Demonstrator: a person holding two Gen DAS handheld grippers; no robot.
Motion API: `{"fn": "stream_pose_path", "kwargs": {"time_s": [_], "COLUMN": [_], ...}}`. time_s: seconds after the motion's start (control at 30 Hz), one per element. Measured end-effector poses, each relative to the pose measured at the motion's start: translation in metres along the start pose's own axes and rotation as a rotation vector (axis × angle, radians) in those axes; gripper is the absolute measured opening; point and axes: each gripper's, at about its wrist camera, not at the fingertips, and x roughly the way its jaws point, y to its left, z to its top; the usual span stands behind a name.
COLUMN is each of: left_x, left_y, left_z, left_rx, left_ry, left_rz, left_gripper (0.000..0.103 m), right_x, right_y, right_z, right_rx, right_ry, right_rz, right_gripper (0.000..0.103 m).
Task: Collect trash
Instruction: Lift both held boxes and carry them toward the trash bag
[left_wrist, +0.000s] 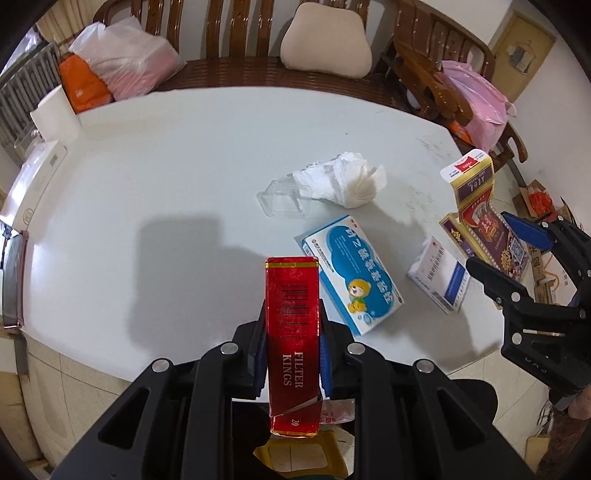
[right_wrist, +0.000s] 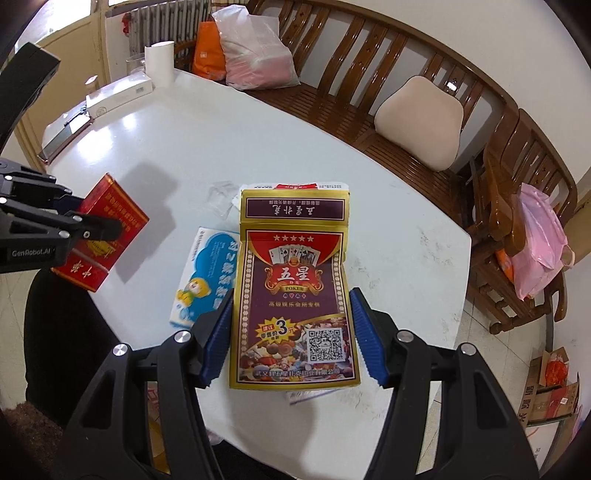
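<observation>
My left gripper (left_wrist: 291, 332) is shut on a red cigarette pack (left_wrist: 293, 325), held over the table's near edge; the pack also shows in the right wrist view (right_wrist: 107, 232). My right gripper (right_wrist: 291, 325) is shut on a gold and purple poker card box (right_wrist: 293, 295) with its flap open, also visible in the left wrist view (left_wrist: 480, 218). On the white table (left_wrist: 166, 177) lie a blue and white medicine box (left_wrist: 351, 273), a small white box (left_wrist: 441, 277), a crumpled white tissue (left_wrist: 343, 177) and a clear plastic piece (left_wrist: 282, 197).
A paper roll (left_wrist: 55, 114) and a flat white box (left_wrist: 33, 181) sit at the table's left edge. A wooden bench (left_wrist: 236, 33) behind holds plastic bags (left_wrist: 125, 62) and a beige cushion (left_wrist: 325, 40). A chair with a pink bag (left_wrist: 480, 103) stands right. Cardboard boxes (right_wrist: 550, 387) lie on the floor.
</observation>
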Motion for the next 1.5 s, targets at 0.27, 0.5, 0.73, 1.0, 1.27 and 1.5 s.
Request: {"fn": "stream_pose_path", "kwargs": {"time_s": [0.27,0.5,0.73,1.0,1.27,1.5], "left_x": [-0.022,-0.027,-0.015,0.015,0.056,0.092], "left_y": [-0.009,-0.019,-0.031,-0.040,-0.043,-0.047], "left_z": [-0.022,-0.053,-0.089,-0.126,-0.156,-0.176], "left_rx": [0.045,0.110,0.170,0.217,0.231,0.254], "left_ry": [-0.038,-0.070,-0.064,-0.036,0.008,0.058], "left_rz": [-0.011,-0.003,-0.025,-0.039,-0.044,-0.039], "left_gripper": [0.022,0.022,0.022,0.022,0.022,0.022], "right_x": [-0.037,-0.056,-0.058,-0.041,-0.006,0.025], "right_y": [0.022,0.049,0.073,0.097,0.109,0.121], "right_z": [-0.019,-0.051,-0.082,-0.114,-0.142,-0.163], "right_rx": [-0.021,-0.035,-0.036,-0.019,0.014,0.031], "right_ry": [-0.032,-0.039,-0.017,0.030,0.102,0.135], "right_rz": [0.006,0.002,0.015,0.046,0.093,0.088], "right_gripper": [0.059,0.059,0.059,0.059,0.059,0.059]}}
